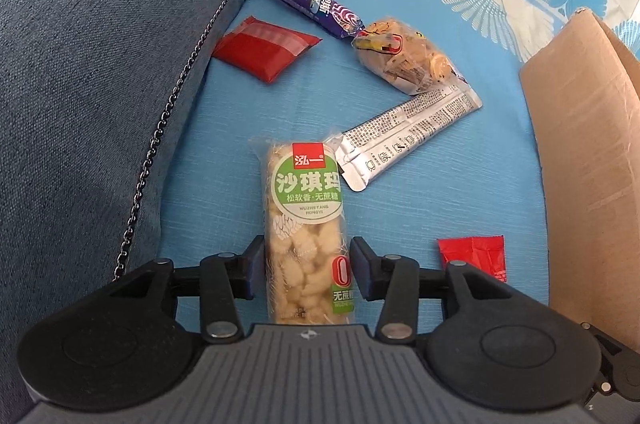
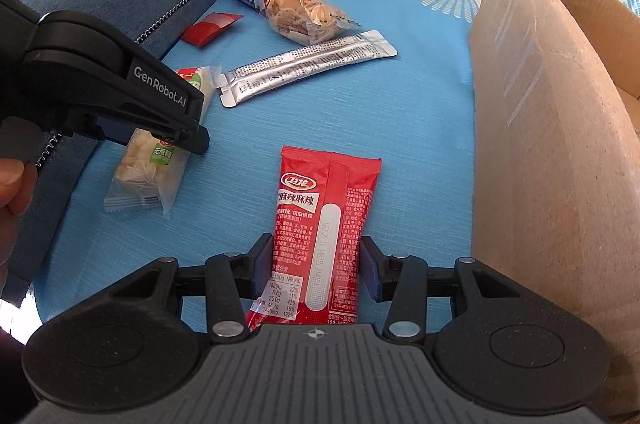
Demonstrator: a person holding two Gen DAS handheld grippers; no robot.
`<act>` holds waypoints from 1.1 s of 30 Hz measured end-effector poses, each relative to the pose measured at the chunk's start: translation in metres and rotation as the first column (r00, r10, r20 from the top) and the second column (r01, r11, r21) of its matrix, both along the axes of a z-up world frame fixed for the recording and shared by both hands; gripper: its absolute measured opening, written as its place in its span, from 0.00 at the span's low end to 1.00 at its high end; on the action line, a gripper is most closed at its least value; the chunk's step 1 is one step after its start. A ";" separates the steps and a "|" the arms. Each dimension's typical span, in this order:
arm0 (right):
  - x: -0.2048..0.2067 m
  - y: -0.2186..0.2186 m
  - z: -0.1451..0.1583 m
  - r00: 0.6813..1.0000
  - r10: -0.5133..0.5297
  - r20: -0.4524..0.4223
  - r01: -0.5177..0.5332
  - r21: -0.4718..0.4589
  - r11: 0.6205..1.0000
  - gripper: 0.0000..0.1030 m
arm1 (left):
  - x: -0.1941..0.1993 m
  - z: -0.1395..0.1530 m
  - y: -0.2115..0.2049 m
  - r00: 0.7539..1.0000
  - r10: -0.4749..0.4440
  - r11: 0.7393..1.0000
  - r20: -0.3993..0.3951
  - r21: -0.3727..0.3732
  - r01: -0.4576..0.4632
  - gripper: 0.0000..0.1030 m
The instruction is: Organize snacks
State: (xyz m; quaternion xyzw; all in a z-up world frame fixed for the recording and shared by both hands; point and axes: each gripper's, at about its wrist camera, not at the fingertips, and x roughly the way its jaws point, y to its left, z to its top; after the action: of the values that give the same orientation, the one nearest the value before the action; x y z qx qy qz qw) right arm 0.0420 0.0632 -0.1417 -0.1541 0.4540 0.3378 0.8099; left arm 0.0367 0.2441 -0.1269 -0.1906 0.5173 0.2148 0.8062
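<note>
we see left gripper [image 1: 308,270] fingers spread round 沙琪玛 bar [image 1: 306,224], right gripper [image 2: 314,270] fingers spread round red 麻辣 packet [image 2: 326,228], "GenRobot.AI" only in right view, cardboard box [image 2: 540,143] right

A blue cloth surface [image 1: 440,191], like a sofa seat, carries everything. On it lie a pale puffed-rice bar with a green label [image 1: 306,224], a silver sachet [image 1: 408,139], a clear bag of biscuits [image 1: 404,55], a purple wrapped bar [image 1: 308,3] and a small red packet [image 1: 264,49] near the seat's edge. A long red snack pack [image 2: 324,236] lies beside a cardboard box [image 2: 552,151], which also stands on the cloth.
</note>
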 end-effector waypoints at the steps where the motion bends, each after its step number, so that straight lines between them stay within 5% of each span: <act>1: 0.000 0.000 0.000 1.000 0.000 0.000 0.000 0.000 1.000 0.46 | 0.000 0.000 0.000 1.000 -0.001 1.000 0.000 0.000 0.001 0.48; 22: -0.001 -0.013 0.019 0.998 -0.034 0.045 0.029 0.098 0.995 0.45 | -0.007 0.009 -0.001 0.999 0.001 1.000 0.032 0.007 -0.002 0.38; 33: -0.021 -0.041 0.068 0.968 0.010 0.250 -0.069 0.231 0.971 0.45 | -0.016 0.046 -0.014 0.988 -0.003 0.999 0.154 0.032 -0.002 0.38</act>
State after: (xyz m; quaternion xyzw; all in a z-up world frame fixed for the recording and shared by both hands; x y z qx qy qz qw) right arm 0.0215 0.0219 -0.0741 -0.1061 0.3028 0.3841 0.8657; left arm 0.0205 0.2298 -0.0809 -0.1936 0.4503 0.2073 0.8466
